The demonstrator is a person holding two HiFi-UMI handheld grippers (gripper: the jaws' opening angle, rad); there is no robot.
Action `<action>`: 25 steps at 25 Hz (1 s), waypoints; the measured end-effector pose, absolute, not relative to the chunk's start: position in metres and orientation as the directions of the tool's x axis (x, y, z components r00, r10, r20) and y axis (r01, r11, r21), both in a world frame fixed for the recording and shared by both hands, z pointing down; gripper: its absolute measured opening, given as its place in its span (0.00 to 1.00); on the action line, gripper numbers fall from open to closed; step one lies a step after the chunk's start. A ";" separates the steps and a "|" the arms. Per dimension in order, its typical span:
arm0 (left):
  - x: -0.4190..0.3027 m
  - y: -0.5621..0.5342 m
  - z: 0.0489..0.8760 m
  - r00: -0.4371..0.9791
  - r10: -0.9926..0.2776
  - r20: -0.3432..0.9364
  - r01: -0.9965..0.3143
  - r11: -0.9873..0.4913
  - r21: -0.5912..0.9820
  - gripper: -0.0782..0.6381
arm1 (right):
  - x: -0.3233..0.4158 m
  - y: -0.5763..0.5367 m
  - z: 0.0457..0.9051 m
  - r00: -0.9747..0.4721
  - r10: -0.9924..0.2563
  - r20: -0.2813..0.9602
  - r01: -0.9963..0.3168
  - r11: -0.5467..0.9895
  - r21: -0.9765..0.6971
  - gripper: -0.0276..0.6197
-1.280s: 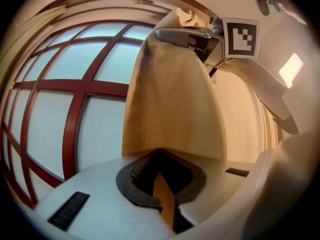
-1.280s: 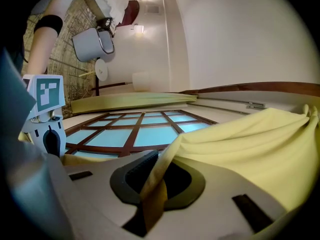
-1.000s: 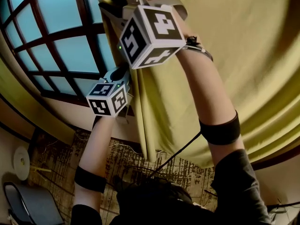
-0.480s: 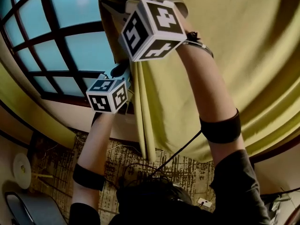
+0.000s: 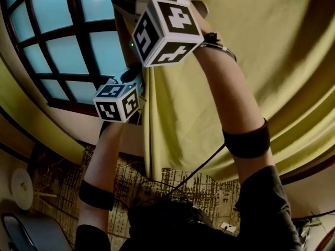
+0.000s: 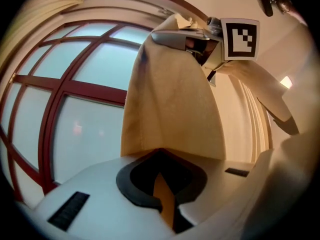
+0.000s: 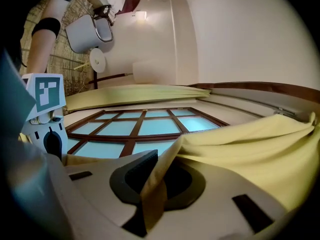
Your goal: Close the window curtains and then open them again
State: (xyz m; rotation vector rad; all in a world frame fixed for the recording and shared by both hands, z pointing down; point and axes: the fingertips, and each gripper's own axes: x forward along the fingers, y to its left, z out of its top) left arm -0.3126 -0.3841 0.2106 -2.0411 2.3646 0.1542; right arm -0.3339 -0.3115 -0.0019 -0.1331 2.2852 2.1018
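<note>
On one curtain (image 5: 251,61), two tools (image 6: 162,204) (image 7: 150,194) (clamped)

Room lay open before the bare window (image 5: 52,12) at left; the hanging yellow curtain (image 5: 272,46) blocked the right side.

Noted floor (image 5: 57,178) along bottom of head view, covered by brown-and-cream patterned rug (image 5: 209,190). Logged round white disc (image 5: 22,188) near left edge, thin pale stick (image 5: 46,195) just beside it. Logged dark chair (image 5: 29,235) in lower-left corner, cut by frame. Recorded thin cables (image 5: 133,166) strewn over rug; small white item (image 5: 226,227) at lower right, too small to identify.
</note>
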 end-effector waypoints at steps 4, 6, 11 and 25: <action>-0.342 -0.368 0.211 -0.172 -0.983 -0.063 -0.984 0.169 0.049 0.11 | -0.363 -0.291 -0.001 -0.997 -0.019 -0.078 -0.079 0.071 0.994 0.13; -0.356 -0.359 0.211 -0.191 -0.980 -0.057 -0.981 0.189 0.049 0.11 | -0.378 -0.280 0.001 -0.997 0.002 -0.073 -0.072 0.079 0.994 0.13; -0.403 -0.334 0.199 -0.226 -0.972 -0.064 -0.974 0.223 0.052 0.11 | -0.424 -0.255 -0.008 -0.997 0.020 -0.068 -0.067 0.066 0.996 0.13; -0.508 -0.268 0.196 -0.273 -0.959 -0.081 -0.958 0.263 0.110 0.11 | -0.532 -0.181 0.005 -0.998 0.069 -0.011 -0.009 0.035 0.999 0.12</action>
